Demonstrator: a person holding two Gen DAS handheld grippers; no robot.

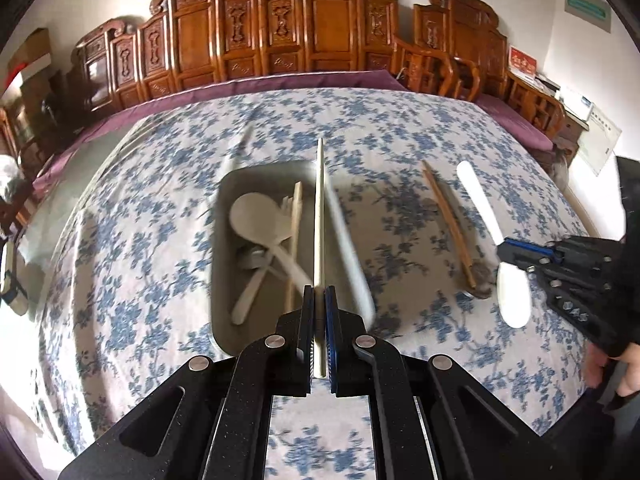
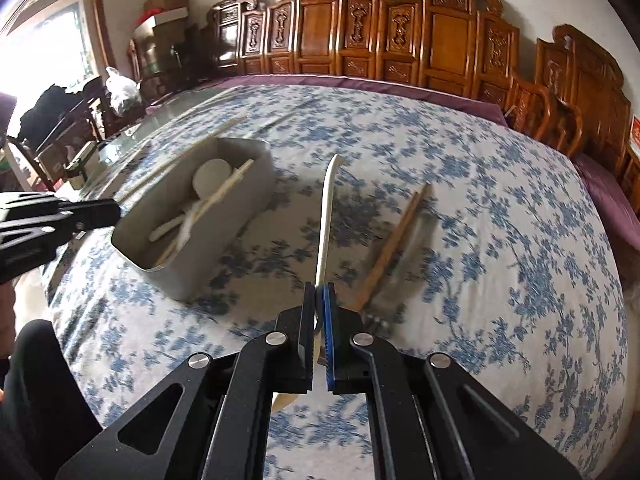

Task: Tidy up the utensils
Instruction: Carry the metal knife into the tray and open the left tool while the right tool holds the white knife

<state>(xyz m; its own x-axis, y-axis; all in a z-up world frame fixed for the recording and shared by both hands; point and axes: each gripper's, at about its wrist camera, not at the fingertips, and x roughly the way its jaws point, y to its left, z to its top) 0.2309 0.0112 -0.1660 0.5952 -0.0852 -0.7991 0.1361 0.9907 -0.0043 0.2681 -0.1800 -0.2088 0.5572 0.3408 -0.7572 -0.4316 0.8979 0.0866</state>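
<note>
A round table was covered by a thin cotton cloth (image 1: pixel 132 240), white and printed with blue blossoms, creased softly in places. On it a grey, rounded-corner rectangular bin (image 1: pixel 224 216) with smooth matt walls had been set. Inside the bin a cream rice paddle (image 1: pixel 260 220) with a broad oval bowl, a pale fork and a slim pale chopstick (image 1: pixel 296 216) were laid, overlapping one another.

The left gripper (image 1: pixel 319 296), built of black speckled links with silver rivets, was closed tightly on a long, straight ivory chopstick (image 1: pixel 319 216); the stick was clamped between the ridged black and blue pads and was held above the bin, pointing away along the fingers.

The right gripper (image 2: pixel 319 296) was likewise clamped, on a flat white spoon (image 2: pixel 326 216) with a gently curved, glossy handle; its wider rounded end was seen below the pads. In the left wrist view the same spoon (image 1: pixel 480 200) was seen to the right of the bin, pinched at mid-length and lifted clear of the cloth.

Between bin and spoon, a brown bamboo-coloured stick (image 1: pixel 448 220) was left lying on the cloth, apart from the bin; its lower end was too blurred to be made out. Beyond the table, carved reddish wooden chair backs (image 1: pixel 332 20) were ranged along a white wall.
</note>
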